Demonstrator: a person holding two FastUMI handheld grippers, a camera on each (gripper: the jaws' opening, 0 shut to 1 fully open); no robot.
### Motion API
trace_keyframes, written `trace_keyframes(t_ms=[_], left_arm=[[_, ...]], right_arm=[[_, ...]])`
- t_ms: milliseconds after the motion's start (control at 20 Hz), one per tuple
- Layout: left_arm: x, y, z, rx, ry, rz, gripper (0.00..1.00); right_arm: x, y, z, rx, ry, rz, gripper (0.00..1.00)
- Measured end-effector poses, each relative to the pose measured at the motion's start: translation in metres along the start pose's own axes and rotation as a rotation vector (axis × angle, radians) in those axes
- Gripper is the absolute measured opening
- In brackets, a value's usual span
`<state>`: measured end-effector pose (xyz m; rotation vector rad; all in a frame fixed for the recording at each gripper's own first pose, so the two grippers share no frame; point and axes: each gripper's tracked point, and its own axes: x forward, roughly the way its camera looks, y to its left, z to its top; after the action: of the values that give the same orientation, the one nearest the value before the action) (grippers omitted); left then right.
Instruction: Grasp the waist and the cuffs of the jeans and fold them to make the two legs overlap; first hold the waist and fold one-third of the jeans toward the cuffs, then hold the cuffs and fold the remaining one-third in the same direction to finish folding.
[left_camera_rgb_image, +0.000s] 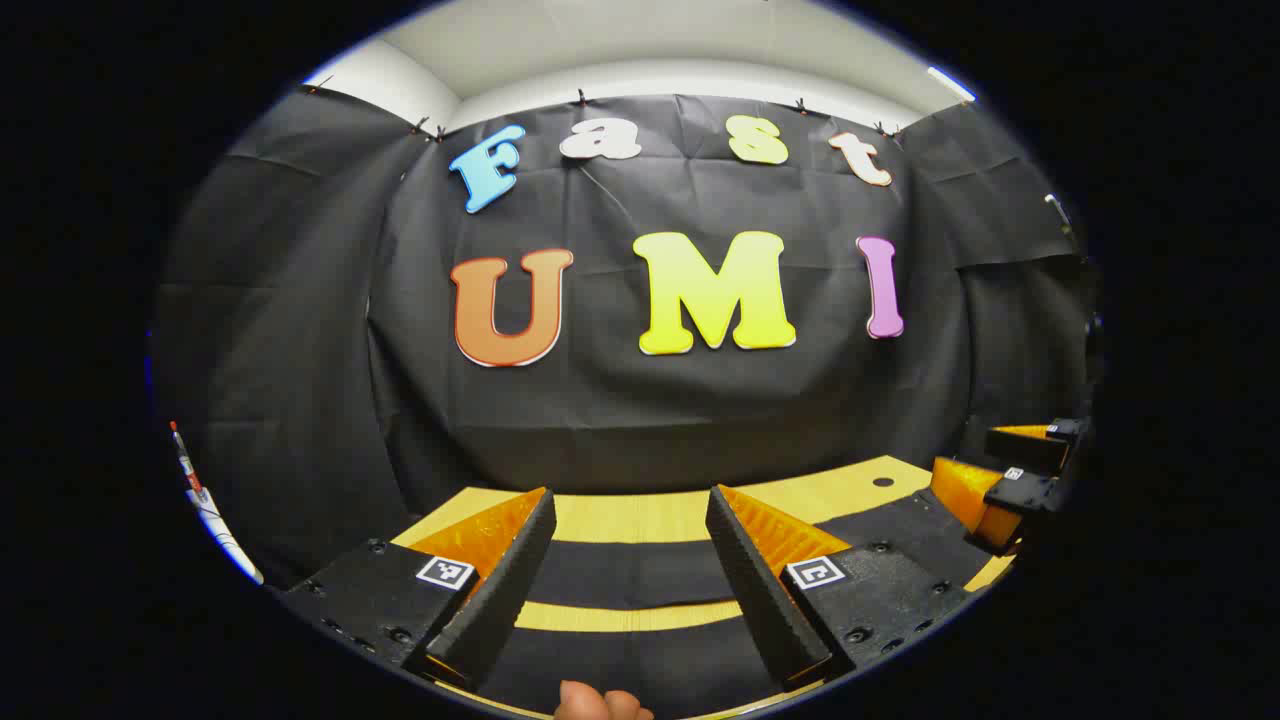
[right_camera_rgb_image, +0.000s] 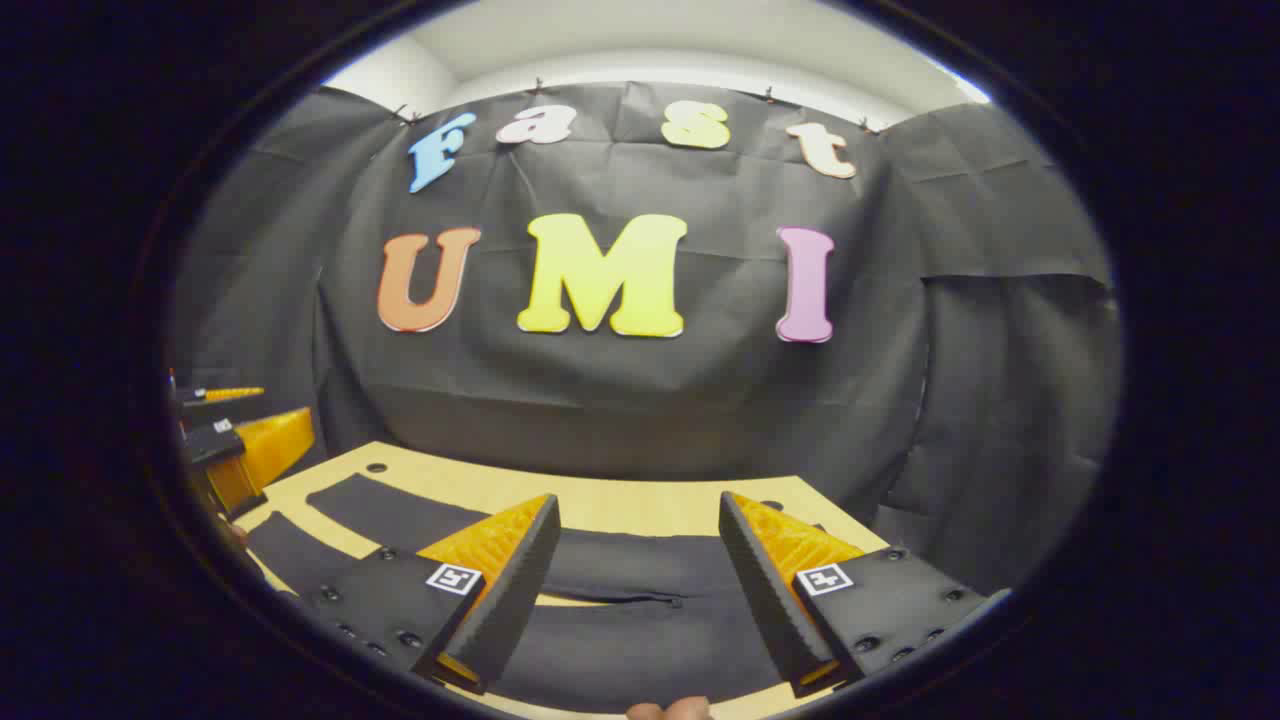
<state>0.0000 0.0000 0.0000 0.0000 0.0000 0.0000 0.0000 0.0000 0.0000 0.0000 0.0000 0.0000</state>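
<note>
While both cameras face the black cloth wall of the booth, a pale wooden desk (left_camera_rgb_image: 640, 515) fills the lower part of each view, and dark jeans (left_camera_rgb_image: 630, 570) lie flat across it.

In the left gripper view, the left tongs (left_camera_rgb_image: 630, 585) sit at the bottom centre, their two fingers spread wide with nothing between them, above the two trouser legs. The legs show as two dark bands across the lower middle of the frame, with a strip of bare desk between them. At the lower right edge of this view the right tongs (left_camera_rgb_image: 1015, 480) appear farther off. A fingertip (left_camera_rgb_image: 600, 703) shows at the very bottom edge.

In the right gripper view, the right tongs (right_camera_rgb_image: 640, 590) are likewise spread wide and empty at the bottom centre, above the broad upper part of the jeans (right_camera_rgb_image: 620, 610), where a pocket seam runs across the cloth. The legs stretch away toward the lower left, where the left tongs (right_camera_rgb_image: 225, 440) show at the frame's edge.
</note>
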Motion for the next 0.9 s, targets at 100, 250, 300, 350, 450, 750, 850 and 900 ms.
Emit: trace_keyframes(t_ms=[100,250,300,350,450,750,850,900], left_arm=[[0.006,0.003,-0.001,0.005,0.009,0.011,0.97],[0.009,0.002,-0.003,0.001,0.021,0.012,0.98],[0.007,0.001,-0.005,0.003,0.025,0.011,0.98],[0.007,0.000,-0.006,0.009,0.031,0.009,0.98],[0.007,0.000,-0.006,0.013,0.032,0.006,0.98],[0.003,0.006,-0.004,0.001,0.036,0.013,0.98],[0.001,0.012,-0.006,-0.006,0.042,0.030,0.98],[0.000,0.013,-0.006,-0.005,0.044,0.030,0.98]], right_arm=[[0.003,0.004,0.004,-0.008,-0.006,0.023,0.98],[0.006,0.008,0.008,-0.022,-0.015,0.037,0.98],[0.007,0.008,0.009,-0.025,-0.019,0.039,0.98],[0.008,0.008,0.011,-0.023,-0.021,0.042,0.99],[0.008,0.007,0.012,-0.023,-0.022,0.044,0.99],[0.007,0.007,0.019,-0.041,-0.026,0.056,0.99],[0.007,0.008,0.021,-0.049,-0.026,0.066,0.98],[0.007,0.006,0.022,-0.047,-0.027,0.065,0.98]])
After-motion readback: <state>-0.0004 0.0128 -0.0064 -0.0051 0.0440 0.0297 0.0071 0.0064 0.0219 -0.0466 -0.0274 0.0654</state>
